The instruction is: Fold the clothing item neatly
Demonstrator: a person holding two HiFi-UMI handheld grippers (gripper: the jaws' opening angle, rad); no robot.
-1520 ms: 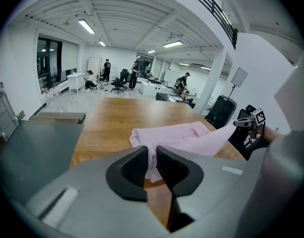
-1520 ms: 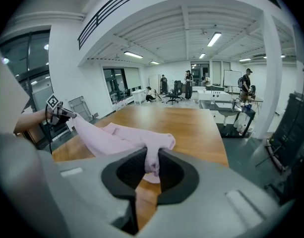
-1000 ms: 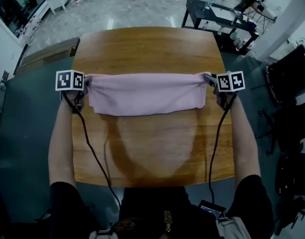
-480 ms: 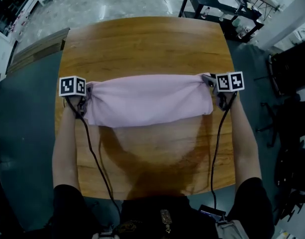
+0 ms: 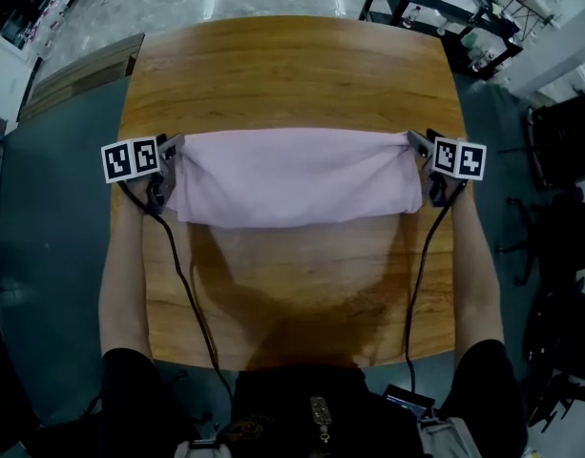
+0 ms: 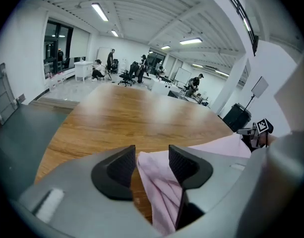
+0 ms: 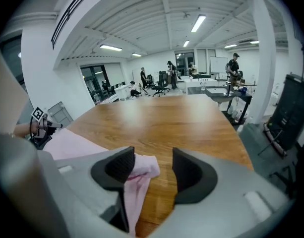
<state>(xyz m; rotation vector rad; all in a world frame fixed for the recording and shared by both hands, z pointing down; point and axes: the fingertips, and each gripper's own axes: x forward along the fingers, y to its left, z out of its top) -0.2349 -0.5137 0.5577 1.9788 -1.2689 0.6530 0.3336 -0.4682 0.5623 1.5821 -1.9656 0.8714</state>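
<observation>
The pink garment (image 5: 297,175) spans the table (image 5: 292,65) edge to edge. The left gripper (image 5: 173,145) and right gripper (image 5: 416,141) have just been opening, and the garment's corners lie loose between their parted jaws.

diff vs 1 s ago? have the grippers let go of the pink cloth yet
Both grippers came down and laid the pink cloth on the wooden table. The left gripper and right gripper have just been opening their jaws: the pads no longer press on the cloth, though a corner lies between each pair. Unchanged: the cloth stretches straight between the two grippers, across the table.
</observation>
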